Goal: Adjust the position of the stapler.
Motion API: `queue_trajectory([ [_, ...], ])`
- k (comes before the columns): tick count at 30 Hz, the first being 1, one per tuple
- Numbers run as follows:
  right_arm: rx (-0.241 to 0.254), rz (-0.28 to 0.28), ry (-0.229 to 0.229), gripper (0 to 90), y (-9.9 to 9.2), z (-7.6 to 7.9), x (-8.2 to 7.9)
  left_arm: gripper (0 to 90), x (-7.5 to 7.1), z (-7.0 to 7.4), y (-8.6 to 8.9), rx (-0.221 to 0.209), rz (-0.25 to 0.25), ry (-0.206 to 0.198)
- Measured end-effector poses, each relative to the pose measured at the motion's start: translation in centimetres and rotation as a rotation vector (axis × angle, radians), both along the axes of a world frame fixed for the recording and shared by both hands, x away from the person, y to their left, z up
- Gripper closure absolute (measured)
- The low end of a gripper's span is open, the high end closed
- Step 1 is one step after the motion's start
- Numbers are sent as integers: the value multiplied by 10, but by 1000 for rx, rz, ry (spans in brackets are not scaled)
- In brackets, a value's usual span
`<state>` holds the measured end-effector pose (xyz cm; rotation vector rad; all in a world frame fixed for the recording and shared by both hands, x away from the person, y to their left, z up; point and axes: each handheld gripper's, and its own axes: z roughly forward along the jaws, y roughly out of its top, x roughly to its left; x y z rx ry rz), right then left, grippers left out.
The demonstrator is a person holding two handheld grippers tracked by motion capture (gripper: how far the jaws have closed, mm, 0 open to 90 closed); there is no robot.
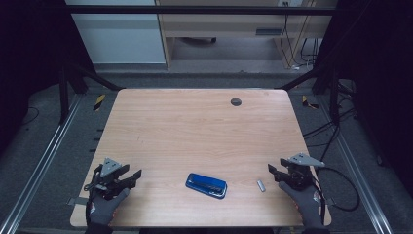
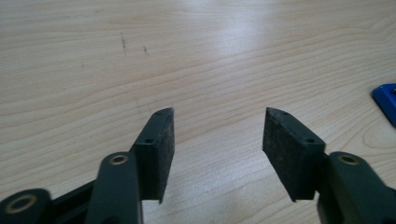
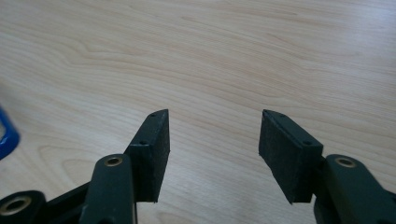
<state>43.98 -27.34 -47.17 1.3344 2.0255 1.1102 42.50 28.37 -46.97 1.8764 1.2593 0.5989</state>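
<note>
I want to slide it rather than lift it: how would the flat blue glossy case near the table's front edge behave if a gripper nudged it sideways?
The flat blue glossy case lies low and broad on the smooth wooden table, so it would probably slide, not tip or roll. Its shiny rim suggests hard plastic or metal, likely stiff. A push off-centre might spin it.

blue case (image 2: 385, 100): in the left gripper view cut off by the right picture edge, one corner is seen; in the right gripper view a curved piece at the left picture edge.
small grey thing (image 1: 261, 185): near the front edge of the worktop (image 1: 195, 126), beside the right gripper (image 1: 278, 172); too small to tell what it is.
forearms: cut off by the bottom edge of the high view.
dark round spot (image 1: 236, 102): near the far edge, too small to tell.
</note>
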Motion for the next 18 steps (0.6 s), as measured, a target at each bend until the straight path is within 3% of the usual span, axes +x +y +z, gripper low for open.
queue_trajectory([
  [9, -12, 100, -13, 417, 15, 17, -3, 365, 3, -4, -2, 8, 5, 34],
  [13, -28, 171, 44, 432, 32, 29, -2, 398, 4, -6, -2, 31, -2, 29],
  [18, -60, 238, 62, 439, 50, 36, 0, 434, 3, -5, -3, 51, -19, 8],
])
